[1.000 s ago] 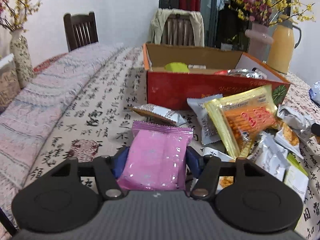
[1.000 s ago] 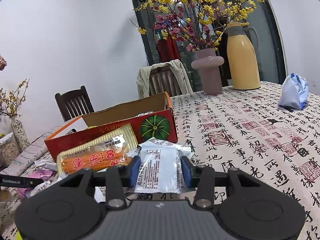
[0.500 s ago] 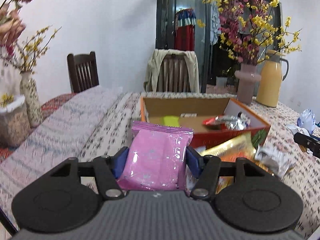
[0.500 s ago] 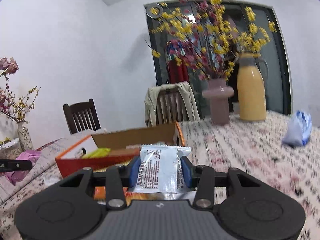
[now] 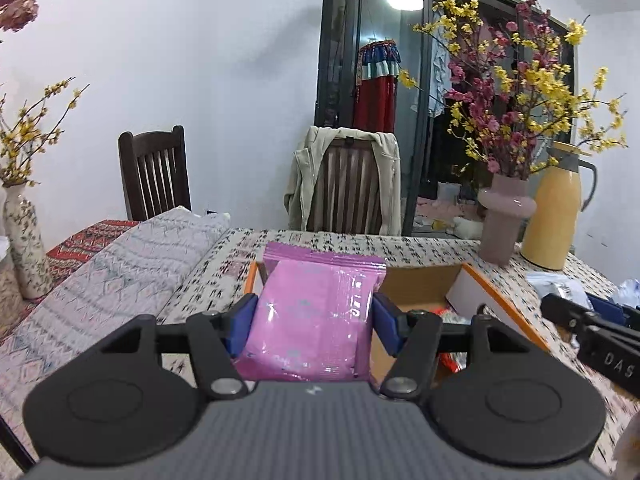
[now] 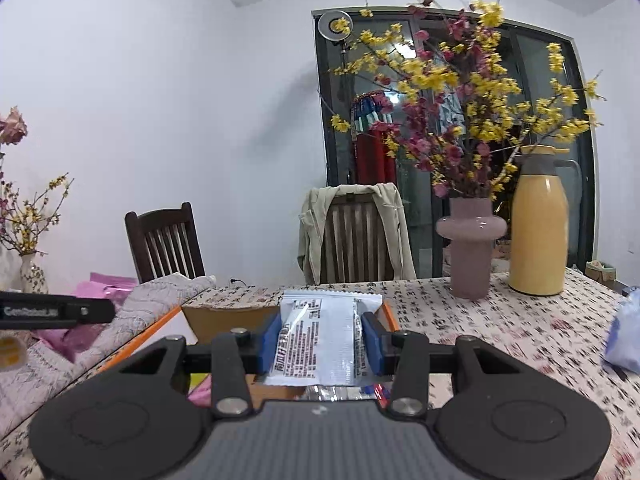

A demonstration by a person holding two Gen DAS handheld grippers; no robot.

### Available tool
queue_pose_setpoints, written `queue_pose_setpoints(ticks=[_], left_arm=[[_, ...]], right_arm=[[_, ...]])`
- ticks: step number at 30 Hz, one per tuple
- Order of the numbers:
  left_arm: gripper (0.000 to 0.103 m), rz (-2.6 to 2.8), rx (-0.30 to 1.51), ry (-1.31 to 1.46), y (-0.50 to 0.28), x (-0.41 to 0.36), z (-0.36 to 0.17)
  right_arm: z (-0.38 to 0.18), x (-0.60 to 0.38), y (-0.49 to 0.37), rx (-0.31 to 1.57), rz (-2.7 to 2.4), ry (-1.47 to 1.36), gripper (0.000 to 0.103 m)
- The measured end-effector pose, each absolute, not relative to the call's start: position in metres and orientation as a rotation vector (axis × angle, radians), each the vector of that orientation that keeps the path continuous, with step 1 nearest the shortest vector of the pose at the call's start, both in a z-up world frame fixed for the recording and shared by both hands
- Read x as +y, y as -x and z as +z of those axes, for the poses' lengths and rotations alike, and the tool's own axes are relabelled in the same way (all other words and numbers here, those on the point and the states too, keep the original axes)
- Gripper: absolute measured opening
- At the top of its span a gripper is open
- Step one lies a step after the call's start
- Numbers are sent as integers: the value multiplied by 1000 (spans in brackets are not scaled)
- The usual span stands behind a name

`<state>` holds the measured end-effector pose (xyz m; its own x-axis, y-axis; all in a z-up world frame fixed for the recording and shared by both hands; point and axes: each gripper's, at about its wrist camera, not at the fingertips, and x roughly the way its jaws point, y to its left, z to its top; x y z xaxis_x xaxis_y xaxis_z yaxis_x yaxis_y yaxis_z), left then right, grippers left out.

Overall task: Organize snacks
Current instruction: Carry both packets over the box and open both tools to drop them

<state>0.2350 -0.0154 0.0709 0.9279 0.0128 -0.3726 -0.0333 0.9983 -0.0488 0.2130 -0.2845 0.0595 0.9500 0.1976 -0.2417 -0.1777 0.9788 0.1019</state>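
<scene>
My left gripper (image 5: 314,326) is shut on a pink snack packet (image 5: 316,316), held up over the near left part of the open cardboard box (image 5: 424,286). Red and silver wrappers (image 5: 450,316) lie inside the box. My right gripper (image 6: 320,342) is shut on a silver-white snack packet (image 6: 320,340), held above the same box (image 6: 224,318), whose orange rim and brown far wall show behind the fingers. The other gripper shows at the edge of each view: the right one (image 5: 592,332) in the left wrist view, the left one (image 6: 56,310) with its pink packet (image 6: 108,286) in the right wrist view.
A pink vase of flowering branches (image 6: 470,256) and a yellow thermos (image 6: 538,248) stand at the table's far right. A blue-white bag (image 6: 626,336) lies at the right edge. Two chairs (image 5: 156,176) stand behind the table, one draped with a jacket (image 5: 348,180). A patterned vase (image 5: 26,240) is left.
Both grippers have risen from the pile of snacks and moved forward over the box, each still gripping its packet. The snack pile has dropped out of view.
</scene>
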Motion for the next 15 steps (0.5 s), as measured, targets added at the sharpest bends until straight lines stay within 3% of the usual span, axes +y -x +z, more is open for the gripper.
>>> queue_pose_setpoints(ticks=[15], left_arm=[[62, 46, 442, 98, -289, -10, 24]], right_arm=[[21, -262, -275, 337, 201, -91, 43]])
